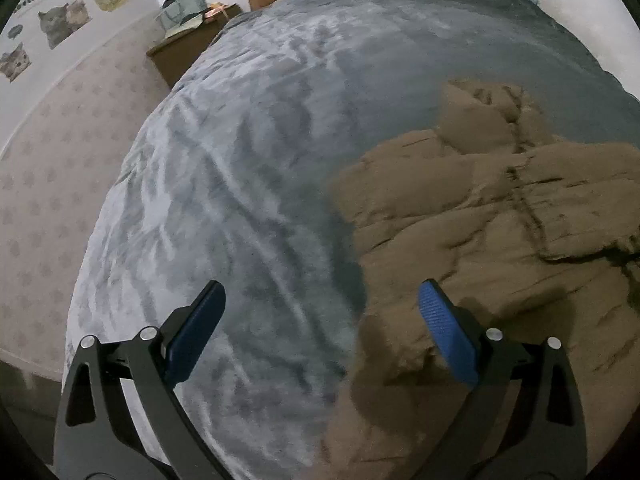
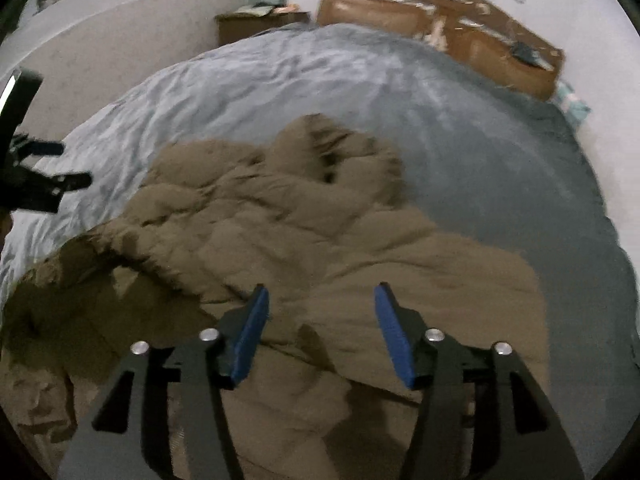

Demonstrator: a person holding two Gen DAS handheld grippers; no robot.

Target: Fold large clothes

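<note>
Here the right gripper (image 2: 320, 332) hangs released above the rumpled brown quilted jacket (image 2: 280, 240) — nothing between its blue pads. The left gripper (image 1: 322, 332) is spread wide too, its right pad over the jacket's edge, its left over the grey-blue plush bed cover (image 1: 240, 160). Farther ahead stands a brown padded headboard (image 2: 440, 24).

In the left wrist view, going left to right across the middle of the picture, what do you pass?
Patterned wall → grey-blue blanket → brown padded coat.
</note>
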